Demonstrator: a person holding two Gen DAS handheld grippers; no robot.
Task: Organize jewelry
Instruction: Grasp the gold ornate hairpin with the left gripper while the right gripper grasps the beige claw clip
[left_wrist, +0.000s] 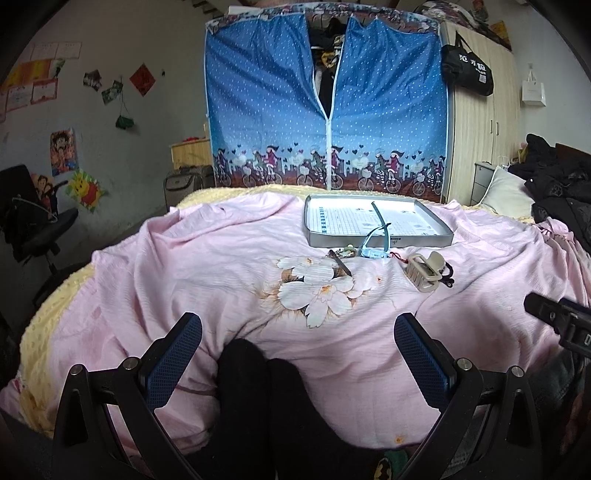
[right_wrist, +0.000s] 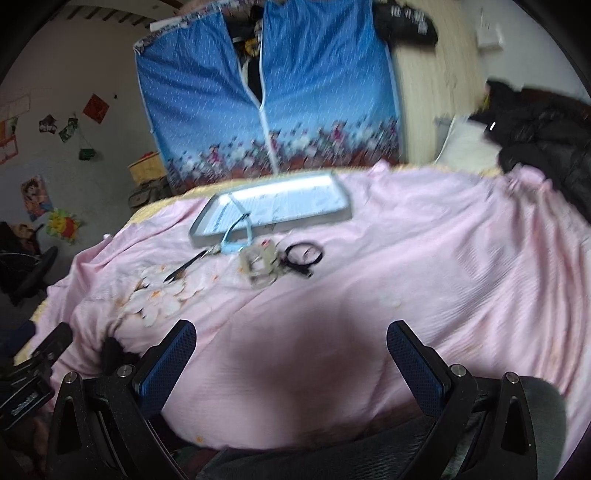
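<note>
A shallow grey tray (left_wrist: 439, 221) (right_wrist: 343, 206) lies on the pink bedspread (left_wrist: 184, 266) (right_wrist: 443, 258), with a teal band (left_wrist: 378, 216) draped over its near rim. In front of it lie a beige claw clip (left_wrist: 423, 271) (right_wrist: 258, 267), a black hair tie (left_wrist: 447, 275) (right_wrist: 304, 254), a dark slim clip (left_wrist: 341, 264) (right_wrist: 186, 267) and a light-blue trinket (left_wrist: 371, 253) (right_wrist: 231, 245). My left gripper (left_wrist: 297, 332) hangs open and empty, well short of these pieces. My right gripper (right_wrist: 291, 339) is open and empty too, near the bed's front. The right wrist view is blurred.
A blue zip wardrobe (left_wrist: 325, 103) stands behind the bed, a wooden cupboard (left_wrist: 480, 122) to its right. Dark coats (left_wrist: 554, 184) and a pillow (left_wrist: 506, 192) lie at the right. An office chair (left_wrist: 33, 221) stands left. A person's dark legs (left_wrist: 258, 387) show below.
</note>
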